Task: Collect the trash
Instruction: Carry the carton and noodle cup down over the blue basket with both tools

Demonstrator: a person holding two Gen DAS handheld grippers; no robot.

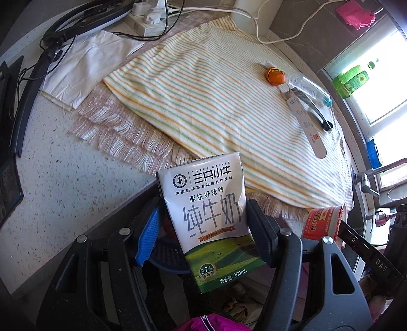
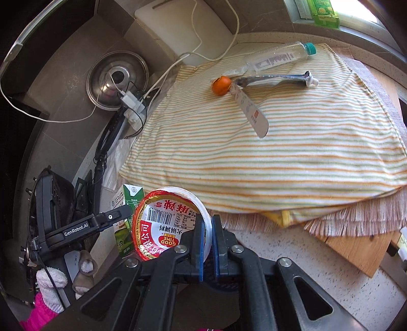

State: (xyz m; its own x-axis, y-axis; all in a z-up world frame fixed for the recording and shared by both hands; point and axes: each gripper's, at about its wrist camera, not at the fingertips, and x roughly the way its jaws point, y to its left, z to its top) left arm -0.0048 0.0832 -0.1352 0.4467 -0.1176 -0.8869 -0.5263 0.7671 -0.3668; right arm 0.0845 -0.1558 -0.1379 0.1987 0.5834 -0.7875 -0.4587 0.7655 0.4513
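Milk carton (image 1: 212, 224) clamped in left gripper (image 1: 206, 229) | right gripper (image 2: 206, 242) pinching noodle cup (image 2: 170, 224) rim

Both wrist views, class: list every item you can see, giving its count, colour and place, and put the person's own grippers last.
Milk carton: one, white and green, held in left gripper.
Noodle cup: one, red and white, rim pinched by right gripper.
Striped cloth: one, white, orange, green, spread on counter.
Orange peel: one, orange, on cloth's far side.
Plastic bottle: one, clear, teal cap, lying beyond the peel.
Toothpaste tube: one, silver-blue, flattened, beside bottle.
Paper strip: one, white, near peel.
Power strip: one, white, counter's back.
Left gripper: black, blue pad.
Right gripper: black, blue pads.
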